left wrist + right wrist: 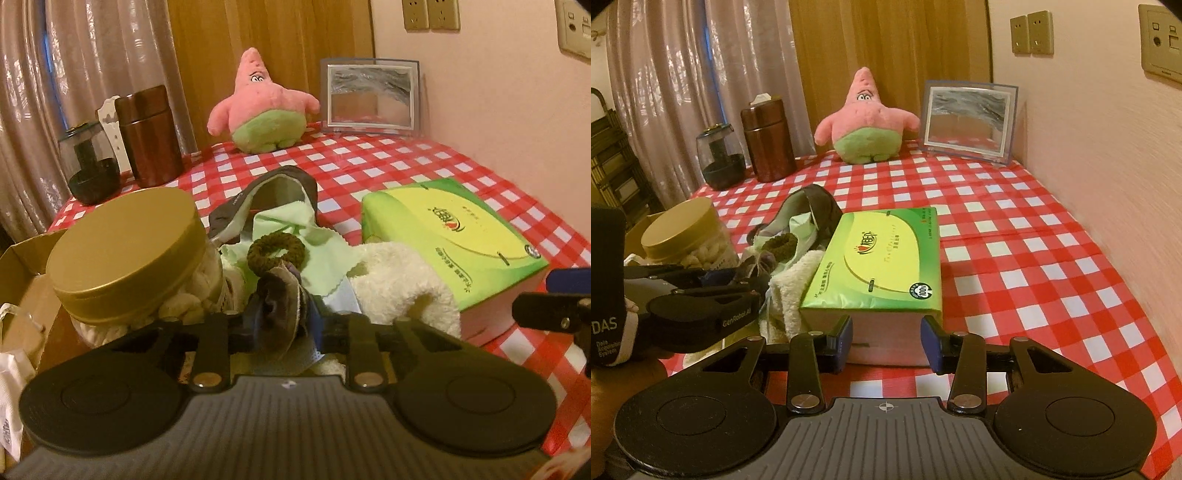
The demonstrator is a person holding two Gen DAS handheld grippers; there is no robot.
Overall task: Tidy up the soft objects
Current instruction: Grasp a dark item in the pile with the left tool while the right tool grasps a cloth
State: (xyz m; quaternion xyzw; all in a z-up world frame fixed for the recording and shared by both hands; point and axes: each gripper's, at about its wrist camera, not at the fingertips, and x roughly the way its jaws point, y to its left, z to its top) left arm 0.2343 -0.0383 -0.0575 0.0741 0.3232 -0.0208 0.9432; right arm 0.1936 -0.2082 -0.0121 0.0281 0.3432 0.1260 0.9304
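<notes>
A heap of soft things lies on the red checked tablecloth (406,162): a light green cloth (317,251), a white fluffy towel (399,284), a brown hair scrunchie (275,253) and a grey padded strap (291,184). My left gripper (282,317) is shut on a crumpled grey-purple cloth (282,291) at the heap's near edge; the right wrist view shows that gripper (746,280) from the side. My right gripper (888,338) is shut on the near end of the green tissue pack (882,258), one pad on each side. A pink star plush (866,118) sits upright at the back.
A gold-lidded jar (122,254) stands close left of the heap, at the table's left edge, with a cardboard box (26,280) beyond it. A brown canister (147,136), a dark glass jar (88,166) and a picture frame (371,98) line the back. A wall runs along the right.
</notes>
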